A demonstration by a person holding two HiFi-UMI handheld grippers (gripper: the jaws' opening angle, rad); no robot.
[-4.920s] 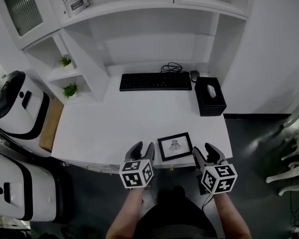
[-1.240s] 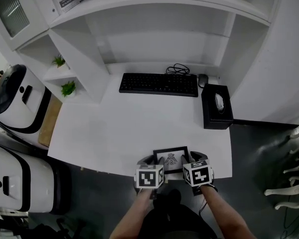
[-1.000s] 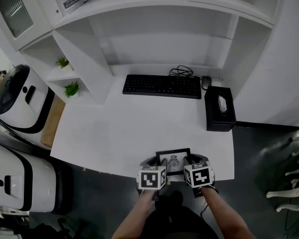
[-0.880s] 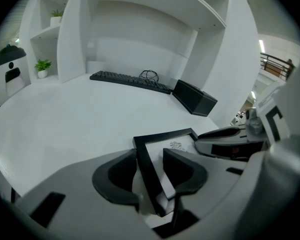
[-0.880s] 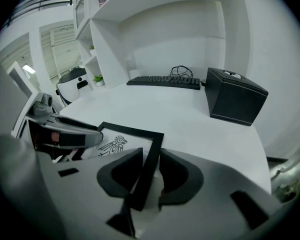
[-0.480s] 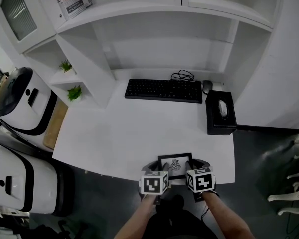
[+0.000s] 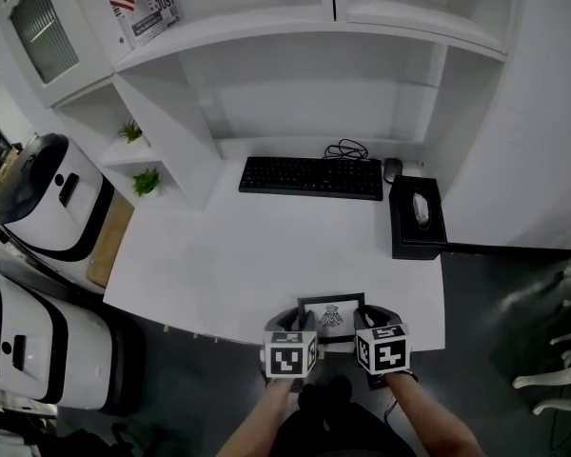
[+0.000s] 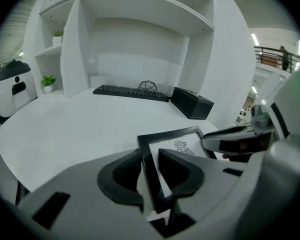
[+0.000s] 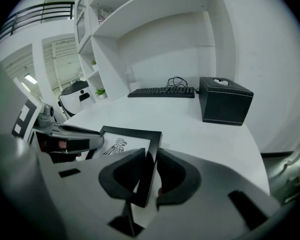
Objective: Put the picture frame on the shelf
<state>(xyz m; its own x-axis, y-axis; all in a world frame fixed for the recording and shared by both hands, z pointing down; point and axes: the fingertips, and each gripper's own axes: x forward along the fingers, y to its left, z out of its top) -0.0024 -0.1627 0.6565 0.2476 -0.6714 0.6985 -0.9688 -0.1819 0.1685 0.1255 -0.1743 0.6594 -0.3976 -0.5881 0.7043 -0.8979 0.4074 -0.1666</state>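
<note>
Along the near edge of the bench, one picture frame, black, is lying face-up. Its long axis is running left to right along that edge. The top of its bird emblem is pointing away, toward the keyboard. Whether its underside is resting fully on the surface cannot be told.

On the frame's left bar, the left tongs are standing with jaws part-way apart. They have just been closing and are now pinching the bar, one pad pressing its outer side and the other bearing on its inner side over the glass.

On the frame's right bar, the right tongs are standing with jaws narrower. These too have just been closing, and are clamping the bar snugly between the pads. Both pairs are slanting down and forward, one at each short end of the frame.

Farther back, the keyboard is lying crosswise, with a cable coiling behind it and a mouse sitting just beside its right end. A black tissue box is standing at the bench's right edge.

Farthest, the shelf is spanning above the bench. Two small plants are sitting in the side cubbies at left.
</note>
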